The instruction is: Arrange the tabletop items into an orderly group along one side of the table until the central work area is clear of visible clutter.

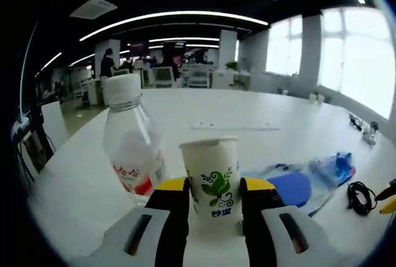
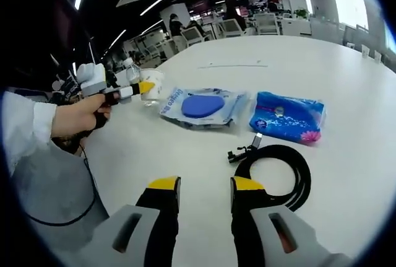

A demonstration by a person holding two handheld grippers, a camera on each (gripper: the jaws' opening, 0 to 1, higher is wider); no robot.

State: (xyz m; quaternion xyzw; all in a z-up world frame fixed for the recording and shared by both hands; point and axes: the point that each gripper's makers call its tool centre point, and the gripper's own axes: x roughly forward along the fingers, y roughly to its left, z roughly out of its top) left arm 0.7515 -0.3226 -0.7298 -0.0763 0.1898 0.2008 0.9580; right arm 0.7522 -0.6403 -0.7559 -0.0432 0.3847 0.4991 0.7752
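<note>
your left gripper (image 1: 213, 196) grasps the white paper cup with green leaf print (image 1: 211, 180) between its fingers; set it upright beside the clear plastic bottle (image 1: 131, 140), just left. your right gripper (image 2: 204, 196) fingers are released above the coiled black cable (image 2: 278, 174) on the white counter (image 2: 185, 155).

One bottle (image 1: 131, 140), one cup (image 1: 212, 176), two blue packets (image 2: 201, 106) (image 2: 286, 117) and one cable (image 2: 275, 171) are counted on the table (image 2: 346, 62).
</note>
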